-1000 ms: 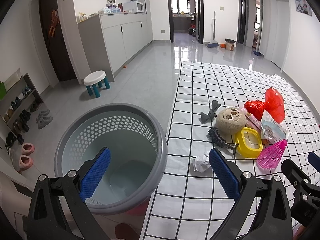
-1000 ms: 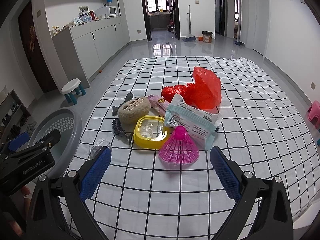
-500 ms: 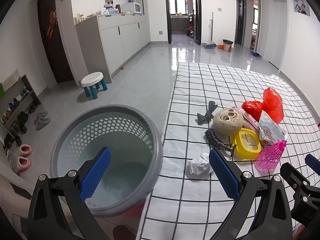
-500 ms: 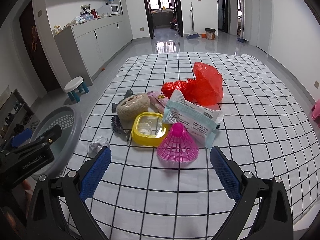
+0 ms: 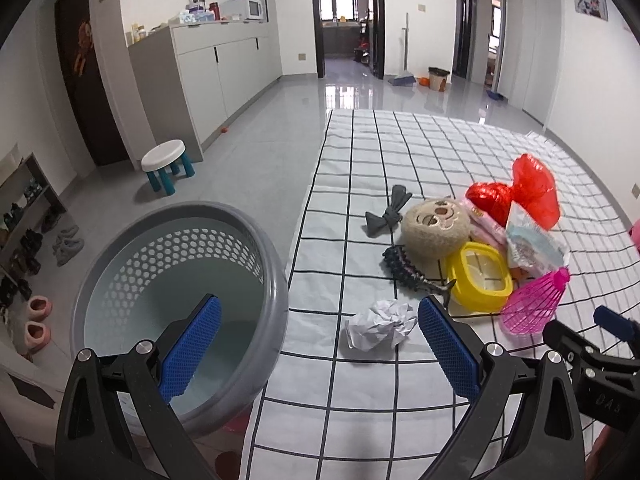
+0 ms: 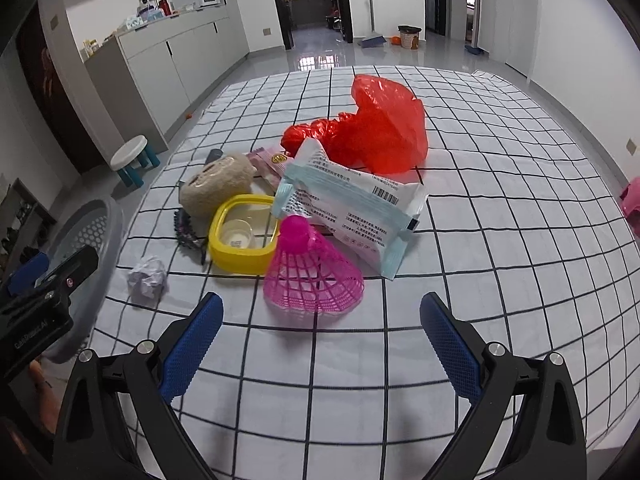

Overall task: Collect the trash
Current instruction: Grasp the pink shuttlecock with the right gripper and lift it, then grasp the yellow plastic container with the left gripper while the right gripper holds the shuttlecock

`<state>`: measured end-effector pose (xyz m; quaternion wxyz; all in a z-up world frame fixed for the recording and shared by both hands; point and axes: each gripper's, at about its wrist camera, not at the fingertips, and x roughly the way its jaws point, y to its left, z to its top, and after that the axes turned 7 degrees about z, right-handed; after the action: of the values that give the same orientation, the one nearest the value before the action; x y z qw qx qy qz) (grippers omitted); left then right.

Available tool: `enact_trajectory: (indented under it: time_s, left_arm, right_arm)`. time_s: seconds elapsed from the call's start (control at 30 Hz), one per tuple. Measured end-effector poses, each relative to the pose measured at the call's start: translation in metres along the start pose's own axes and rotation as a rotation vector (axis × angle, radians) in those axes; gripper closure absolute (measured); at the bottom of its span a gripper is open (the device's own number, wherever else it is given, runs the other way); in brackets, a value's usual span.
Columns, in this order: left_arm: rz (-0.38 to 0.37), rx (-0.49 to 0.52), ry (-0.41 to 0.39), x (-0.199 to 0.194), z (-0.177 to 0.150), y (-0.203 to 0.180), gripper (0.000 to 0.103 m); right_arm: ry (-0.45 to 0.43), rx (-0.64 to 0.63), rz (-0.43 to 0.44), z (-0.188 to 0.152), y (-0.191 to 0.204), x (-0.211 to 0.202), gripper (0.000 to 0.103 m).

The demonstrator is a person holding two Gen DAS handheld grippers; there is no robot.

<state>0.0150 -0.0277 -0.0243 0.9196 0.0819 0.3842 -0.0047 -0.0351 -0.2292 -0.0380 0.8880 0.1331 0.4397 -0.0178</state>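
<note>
Here, the room had a shiny grey tile floor [image 5: 276,128], white walls and a long grey cabinet [image 5: 216,68] on the left. A small white stool [image 5: 165,165] with blue legs stood near it. A white cloth with black grid lines [image 6: 500,208] was spread flat on the floor.

At the far left sat a round grey plastic basket [image 5: 276,280] with little holes in its wall, just beside the cloth's edge. The left hand-held gripper [image 5: 318,346] hung over its rim, blue bumpy pads wide apart, holding nothing.

Next came a crumpled white paper ball [image 5: 380,323], lying alone on the cloth near the basket. Behind it lay a fuzzy round plush face [image 5: 434,226], a yellow plastic box [image 6: 242,234] and a pink net-like shuttlecock [image 6: 314,280]. Then came a smooth white packet [image 6: 352,204] and a crinkly red plastic bag [image 6: 384,128].

The right hand-held gripper [image 6: 320,334] hung just in front of the shuttlecock, spread wide and empty.
</note>
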Motion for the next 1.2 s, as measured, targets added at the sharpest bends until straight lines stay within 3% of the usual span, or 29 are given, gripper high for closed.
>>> enact_trajectory:
  time_s: [0.3,0.37,0.5,0.67,0.9,1.2]
  left_arm:
    - [-0.02,-0.009,0.023,0.011,0.002,-0.002,0.006]
    - [-0.022,-0.004,0.024,0.013,0.002,-0.003,0.006]
    - [-0.024,0.004,0.033,0.015,0.001,-0.004,0.006]
    - [-0.047,0.001,0.044,0.016,-0.001,-0.004,0.006]
    - [-0.058,0.026,0.038,0.015,-0.005,-0.011,0.006]
    - [-0.102,0.078,0.052,0.017,0.0,-0.041,0.006]
  right_arm:
    - [0.019,0.002,0.017,0.011,0.003,0.023,0.012]
    - [0.014,-0.006,0.006,0.013,0.006,0.024,0.025]
    - [0.041,-0.027,-0.004,0.017,0.011,0.035,0.035]
    - [0.055,-0.063,-0.008,0.018,0.023,0.04,0.055]
    - [0.033,-0.059,0.051,0.016,0.026,0.023,0.058]
    - [-0.015,0.043,0.054,0.013,-0.012,-0.022,0.058]
